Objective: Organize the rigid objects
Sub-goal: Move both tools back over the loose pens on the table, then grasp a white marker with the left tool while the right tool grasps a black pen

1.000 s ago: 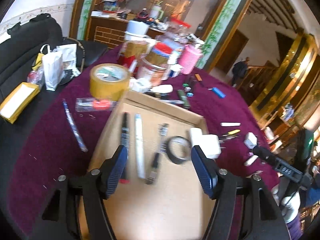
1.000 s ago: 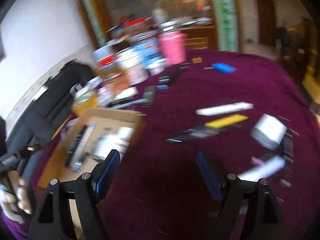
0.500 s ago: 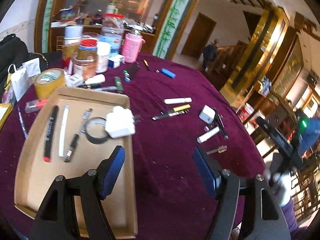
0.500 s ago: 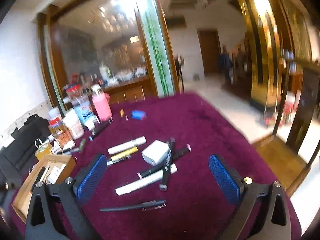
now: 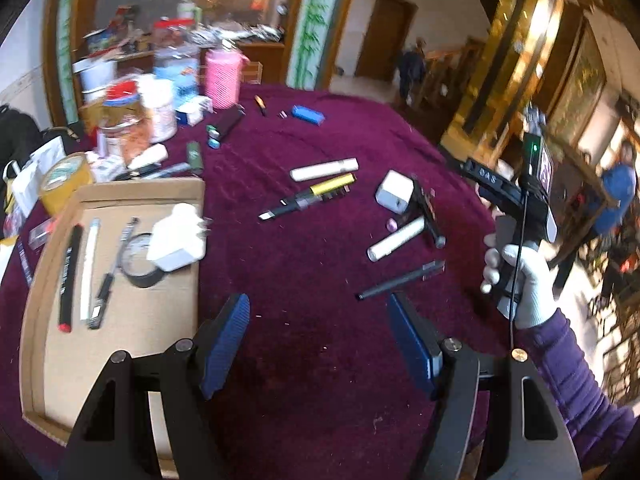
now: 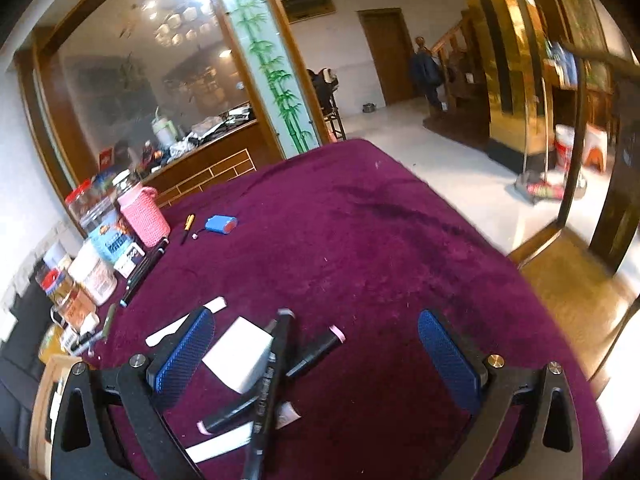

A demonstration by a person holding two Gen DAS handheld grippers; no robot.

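A shallow cardboard tray (image 5: pixel 120 360) on the maroon tablecloth holds pens, a black tape ring and a white charger (image 5: pixel 178 236). Loose on the cloth to its right lie a white cube (image 5: pixel 394 196), a yellow utility knife (image 5: pixel 310 198), white tubes (image 5: pixel 324 169) and a black pen (image 5: pixel 400 280). My left gripper (image 5: pixel 320 344) is open and empty above the cloth beside the tray. My right gripper (image 6: pixel 316 352) is open and empty over the white cube (image 6: pixel 238 354) and black markers (image 6: pixel 276 372). The right-hand gripper's handle (image 5: pixel 516 216) shows in the left wrist view.
Jars, a pink knitted cup (image 5: pixel 222 80) and a yellow tape roll (image 5: pixel 66 182) crowd the far left of the table. A blue battery pack (image 6: pixel 221 224) lies near the pink cup (image 6: pixel 142 218). The table's edge and a wooden chair (image 6: pixel 560 248) are to the right.
My left gripper has swung from over the tray to the cloth on its right. My right gripper has come down over the white cube and markers. Both stayed open.
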